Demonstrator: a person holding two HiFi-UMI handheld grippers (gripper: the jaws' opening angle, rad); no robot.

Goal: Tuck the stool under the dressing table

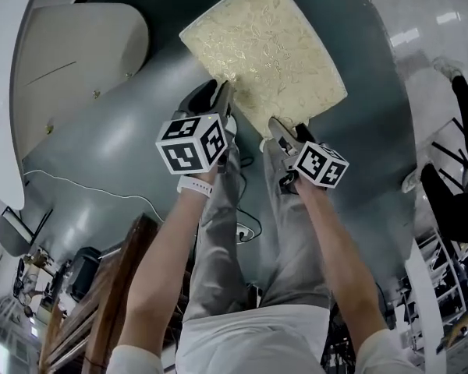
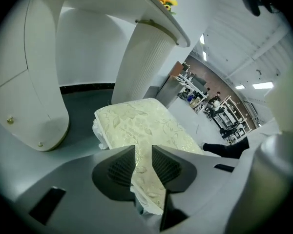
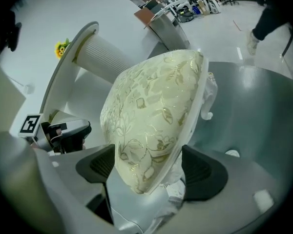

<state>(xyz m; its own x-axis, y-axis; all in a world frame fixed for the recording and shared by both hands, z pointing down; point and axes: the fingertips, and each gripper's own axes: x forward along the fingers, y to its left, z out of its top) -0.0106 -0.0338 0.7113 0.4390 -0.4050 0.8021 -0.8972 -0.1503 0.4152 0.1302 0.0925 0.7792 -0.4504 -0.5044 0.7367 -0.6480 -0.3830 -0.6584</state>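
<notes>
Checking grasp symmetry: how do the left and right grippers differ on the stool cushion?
The left gripper has its fingers narrow, clamped on a thin edge of the stool cushion; the right gripper has them wide, straddling a thick corner, contact unclear. In the head view the left is at the cushion's left edge, the right at its near corner. Both point down.

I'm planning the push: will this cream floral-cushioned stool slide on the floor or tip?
The cream floral padded stool will probably slide: the grey floor looks smooth and glossy. Pushed only at the seat edge, where the left gripper pinches it, it may tilt. The puffy cushion likely yields slightly.
</notes>
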